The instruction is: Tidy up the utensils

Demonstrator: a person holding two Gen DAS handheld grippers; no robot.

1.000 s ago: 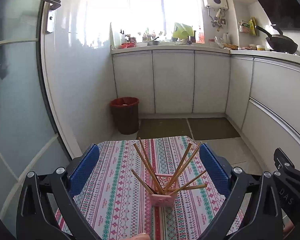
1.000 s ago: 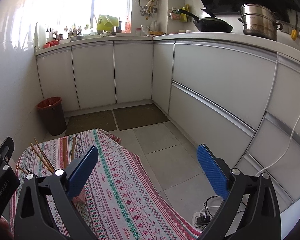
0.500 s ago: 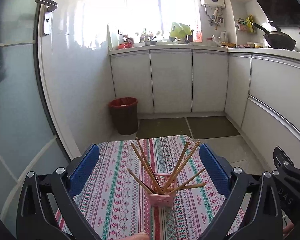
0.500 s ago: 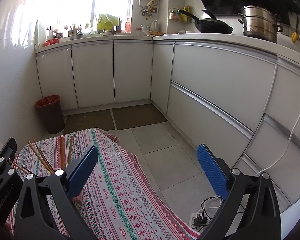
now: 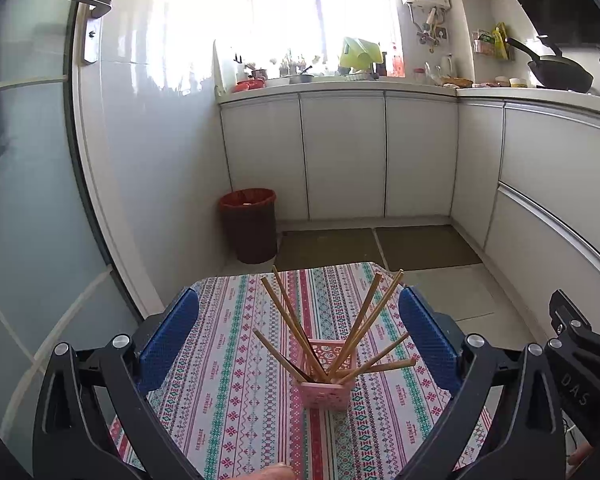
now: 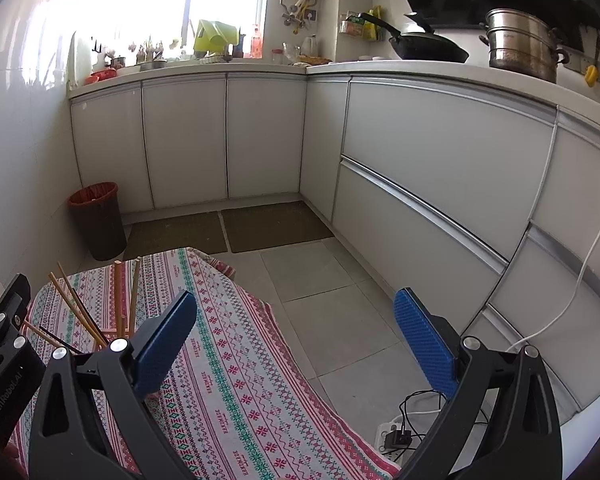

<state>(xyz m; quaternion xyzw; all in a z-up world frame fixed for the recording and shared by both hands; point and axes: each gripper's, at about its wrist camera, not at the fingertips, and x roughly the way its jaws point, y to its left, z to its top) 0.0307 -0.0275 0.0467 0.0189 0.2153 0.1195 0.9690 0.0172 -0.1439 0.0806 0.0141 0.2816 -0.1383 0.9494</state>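
A pink square holder (image 5: 326, 392) stands on the patterned tablecloth (image 5: 236, 380), with several wooden chopsticks (image 5: 364, 320) fanned out of it. My left gripper (image 5: 300, 336) is open and empty, its blue pads (image 5: 168, 340) on either side of the holder, held a little back from it. In the right wrist view the chopsticks (image 6: 118, 300) and holder show at the left, partly hidden behind the left finger. My right gripper (image 6: 296, 340) is open and empty, over the table's right edge and the floor.
A red-lined bin (image 5: 249, 224) stands by the wall beyond the table. White kitchen cabinets (image 6: 440, 168) run along the back and right. A power strip with cables (image 6: 396, 436) lies on the tiled floor. A glass door (image 5: 28, 200) is at the left.
Both views have tilted slightly up and drawn back a little. The holder and chopsticks stay put, and both grippers stay open.
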